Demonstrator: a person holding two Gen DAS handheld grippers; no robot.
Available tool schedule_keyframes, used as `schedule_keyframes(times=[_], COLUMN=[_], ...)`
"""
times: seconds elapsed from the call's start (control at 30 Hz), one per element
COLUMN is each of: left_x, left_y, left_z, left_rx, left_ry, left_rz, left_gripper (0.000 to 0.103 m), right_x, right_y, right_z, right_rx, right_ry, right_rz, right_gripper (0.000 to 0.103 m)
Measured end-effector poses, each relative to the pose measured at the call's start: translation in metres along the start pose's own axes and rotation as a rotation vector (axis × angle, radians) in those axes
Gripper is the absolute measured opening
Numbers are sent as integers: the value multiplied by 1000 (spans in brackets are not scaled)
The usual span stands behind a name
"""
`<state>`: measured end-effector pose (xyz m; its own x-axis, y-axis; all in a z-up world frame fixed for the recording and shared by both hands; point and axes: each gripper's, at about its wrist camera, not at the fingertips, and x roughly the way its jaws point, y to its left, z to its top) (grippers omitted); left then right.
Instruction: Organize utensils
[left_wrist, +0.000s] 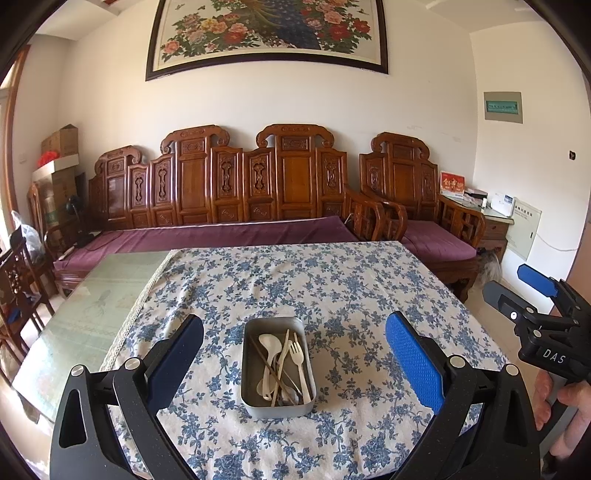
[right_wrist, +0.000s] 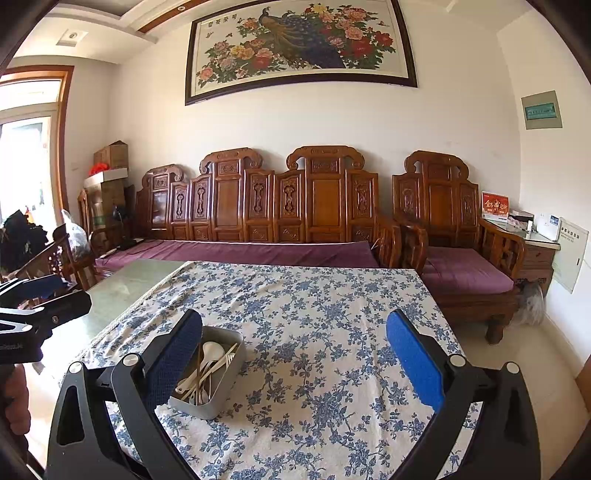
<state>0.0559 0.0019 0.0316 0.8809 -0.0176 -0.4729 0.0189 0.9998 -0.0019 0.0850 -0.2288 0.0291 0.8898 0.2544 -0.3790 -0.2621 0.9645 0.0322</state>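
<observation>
Several light, stiff utensils (left_wrist: 282, 367) lie tangled in a metal tray (left_wrist: 249, 369); slim handles probably slip, so pinch mid-shaft. Left gripper (left_wrist: 293, 362) and right gripper (right_wrist: 293, 363) both gape, empty.

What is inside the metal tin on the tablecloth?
The metal tin holds a white spoon, a white fork and chopsticks, piled crosswise. Anything beneath them is hidden.

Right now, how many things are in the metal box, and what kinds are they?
In the metal box:
white spoon: 1
white fork: 1
pale chopsticks: 1 clearly seen
dark thin sticks: at least 1, they overlap too much to be sure
Total: at least 4 utensils, all piled together.
</observation>
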Motion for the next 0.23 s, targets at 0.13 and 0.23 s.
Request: schedule_keyframes(times=[0.13, 0.23], left_x=[-2, -3], left_y=[2, 2], left_z=[1, 2], left_rx=[-5, -5], left_ry=[-2, -4], left_rz=[-7, -7], left_gripper=[95, 95], right_x=[0, 0], right_y=[0, 0], right_z=[0, 0], right_rx=[-1, 0], right_ry=[-1, -1], right_rz=[-1, -1], right_gripper=[100, 100])
